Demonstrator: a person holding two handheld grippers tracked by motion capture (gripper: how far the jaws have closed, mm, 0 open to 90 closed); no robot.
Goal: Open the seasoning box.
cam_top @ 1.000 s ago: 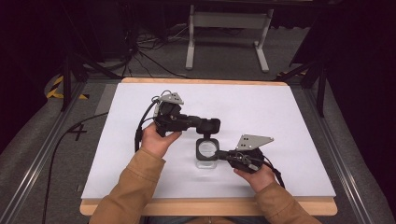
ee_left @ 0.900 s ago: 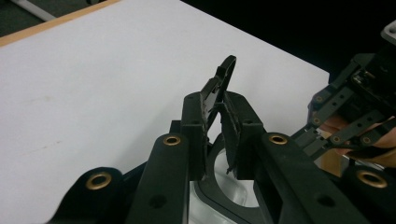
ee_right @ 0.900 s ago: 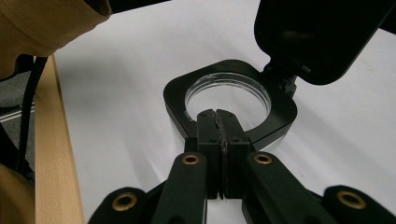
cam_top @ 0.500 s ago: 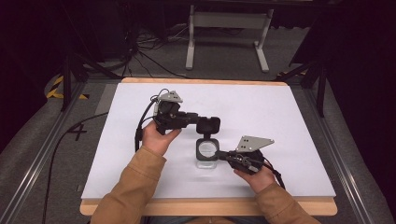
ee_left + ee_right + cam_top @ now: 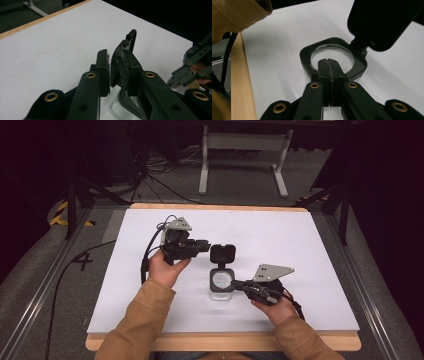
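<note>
Since the earlier frames the left gripper (image 5: 206, 246) has drawn back toward the left of the high view, and its jaws have just been opening. They stand a narrow gap apart, with the black hinged plastic lid (image 5: 222, 254) between the pads. In the left gripper view the lid (image 5: 123, 53) sits edge-on in that gap. It looks to rest against the right-hand pad and clear of the left one, though the angle is too poor to be sure. Lid and jar look unmoved.

Small clear square jar with a black collar (image 5: 221, 285) stands upright on the white table top (image 5: 310, 245). It sits just ahead of and below the left gripper's tips, and directly at the tips of the right gripper (image 5: 239, 283). The lid is swung up and back on its hinge, on the far side of the jar from the right gripper, tilted over the table.

Right gripper: jaws fully together, nothing between them. In the right gripper view the closed tips (image 5: 328, 65) lie on or just over the near edge of the black collar (image 5: 308, 56), pointing across the round mouth. The lid (image 5: 382, 22) hangs beyond, upper right.

Jar contents: cannot tell. The mouth shows pale and glassy from both views.

The right hand (image 5: 272, 307) holds its gripper low, near the table's front edge.
</note>
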